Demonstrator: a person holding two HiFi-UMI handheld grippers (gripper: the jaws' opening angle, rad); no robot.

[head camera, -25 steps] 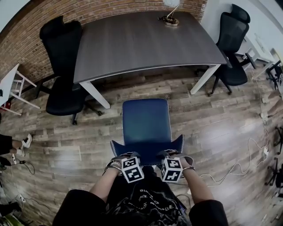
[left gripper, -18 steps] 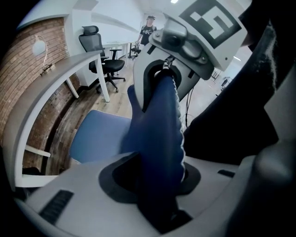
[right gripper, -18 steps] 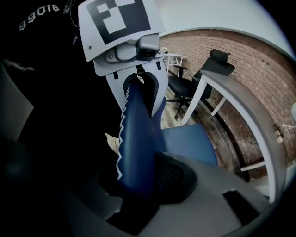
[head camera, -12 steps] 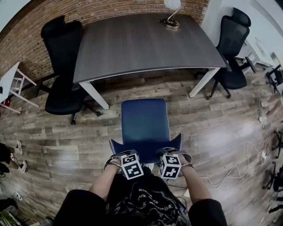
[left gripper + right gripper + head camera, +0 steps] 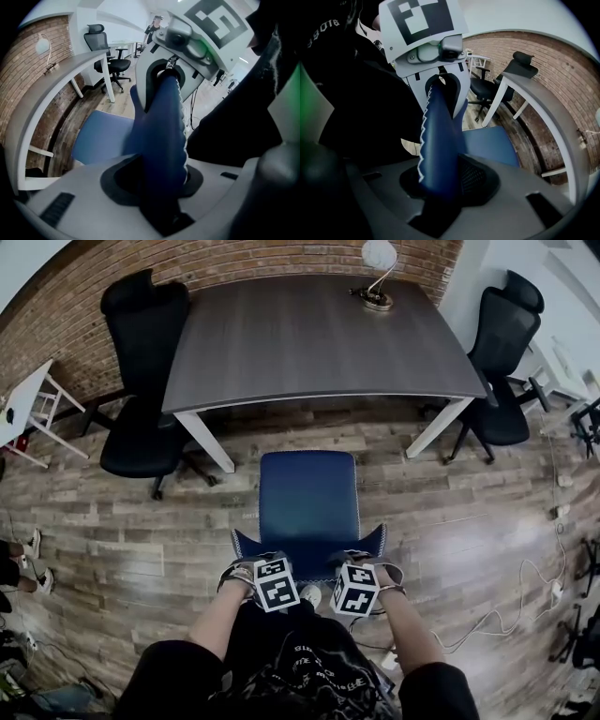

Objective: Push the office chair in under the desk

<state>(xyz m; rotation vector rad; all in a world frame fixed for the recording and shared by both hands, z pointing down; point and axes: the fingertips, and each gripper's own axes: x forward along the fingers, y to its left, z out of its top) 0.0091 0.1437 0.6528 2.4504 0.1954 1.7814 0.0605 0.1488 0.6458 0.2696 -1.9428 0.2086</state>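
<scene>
**Nearest: tongs.** The left gripper (image 5: 270,570) and right gripper (image 5: 351,572) point steeply down, side by side at the person's front. Each is pinched on the top edge of the backrest (image 5: 161,126). In both gripper views the blue padded panel, with white stitching along its rim, fills the gap between the jaws, so neither tong is spread or empty. The left one holds the backrest's left part and the right one its right part.

**Next: task item.** The office chair (image 5: 309,498) is blue and upholstered, with its seat facing the desk. It stands on the wooden plank floor (image 5: 450,512), roughly centred on the desk's width.

**Beyond: desk.** The desk (image 5: 319,334) has a dark grey top and white slanted legs, one on the left (image 5: 204,439) and one on the right (image 5: 434,426). A strip of bare floor lies between the seat's far edge and the desk's near edge, so no part of the chair is under the top.

**Flanks.** One black mesh chair (image 5: 141,371) stands at the desk's left end and another (image 5: 502,343) at its right end. A loose cable (image 5: 511,601) lies on the floor to the right.

**Farthest.** A desk lamp (image 5: 377,273) stands on the desk's far right corner, with the brick wall (image 5: 234,259) behind it.

**Status.** The grasp looks secured. The push appears not finished, since the chair has yet to roll forward between the two legs until the seat sits beneath the top.
</scene>
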